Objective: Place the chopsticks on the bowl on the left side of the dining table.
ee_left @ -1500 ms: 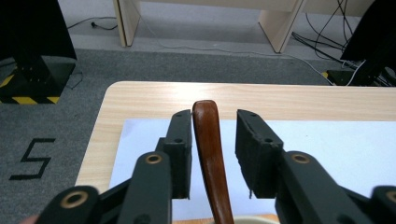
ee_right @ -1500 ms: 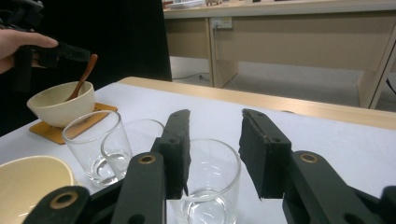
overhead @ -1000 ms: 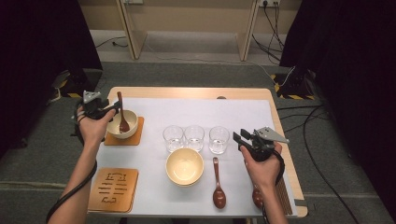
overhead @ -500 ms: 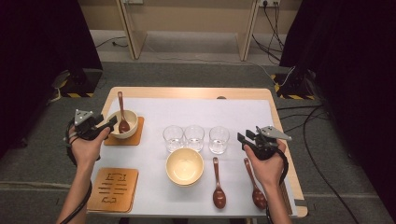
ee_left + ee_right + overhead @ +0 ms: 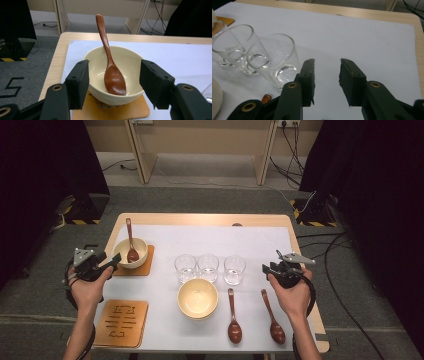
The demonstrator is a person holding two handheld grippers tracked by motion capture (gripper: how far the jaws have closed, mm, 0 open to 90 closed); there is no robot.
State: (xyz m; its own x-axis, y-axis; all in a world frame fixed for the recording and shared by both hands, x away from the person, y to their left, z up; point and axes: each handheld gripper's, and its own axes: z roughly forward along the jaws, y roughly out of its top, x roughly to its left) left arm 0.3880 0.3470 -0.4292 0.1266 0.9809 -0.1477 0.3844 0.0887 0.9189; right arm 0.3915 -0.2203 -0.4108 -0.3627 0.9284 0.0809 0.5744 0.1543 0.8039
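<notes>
The left tongs (image 5: 113,82) gape, released, just before the cream ceramic bowl (image 5: 100,72) holding a brown wooden spoon (image 5: 112,75). The right tongs (image 5: 326,80), just narrowing, grasp nothing beside the clear glass tumbler (image 5: 274,60).

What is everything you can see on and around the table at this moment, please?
Bowls: 2, cream; one on the upper coaster, one at front centre.
Spoons: 3, dark brown wood; one in the coaster bowl, two lying right of the front bowl.
Glasses: 3, clear; row at mid-table.
Coasters: 2, orange-brown wood; one under the bowl, one bare at front left.
Table: 1, light wood, white sheet on top.
Left gripper: black, open, beside the coaster bowl.
Right gripper: black, open, empty, right of the glasses.
</notes>
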